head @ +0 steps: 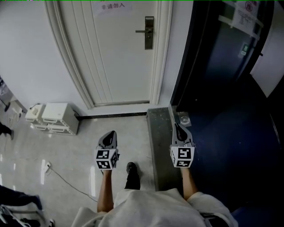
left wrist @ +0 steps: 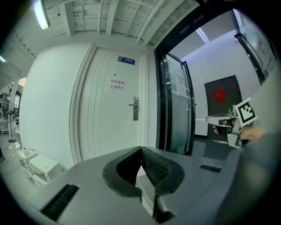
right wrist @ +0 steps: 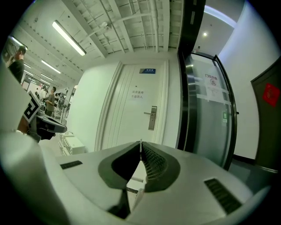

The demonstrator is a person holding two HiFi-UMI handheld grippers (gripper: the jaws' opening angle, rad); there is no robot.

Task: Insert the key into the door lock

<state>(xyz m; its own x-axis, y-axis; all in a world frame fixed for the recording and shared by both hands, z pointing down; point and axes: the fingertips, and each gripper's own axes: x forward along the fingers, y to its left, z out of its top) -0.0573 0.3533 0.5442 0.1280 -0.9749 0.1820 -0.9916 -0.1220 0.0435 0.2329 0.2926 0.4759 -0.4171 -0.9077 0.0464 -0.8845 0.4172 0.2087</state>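
On the white door [head: 120, 53], the lock plate [head: 149, 32] is too small to show a keyhole. Left of the plate, the paper notice [head: 113, 6] is cut by the top edge — print unreadable. A thin sliver [right wrist: 140, 142] pinched in the right gripper [right wrist: 141, 151] is too small to identify.

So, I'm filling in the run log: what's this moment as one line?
stage: facing door, short of it | left gripper: fingers shut, empty | right gripper: shut on key | door lock: untouched
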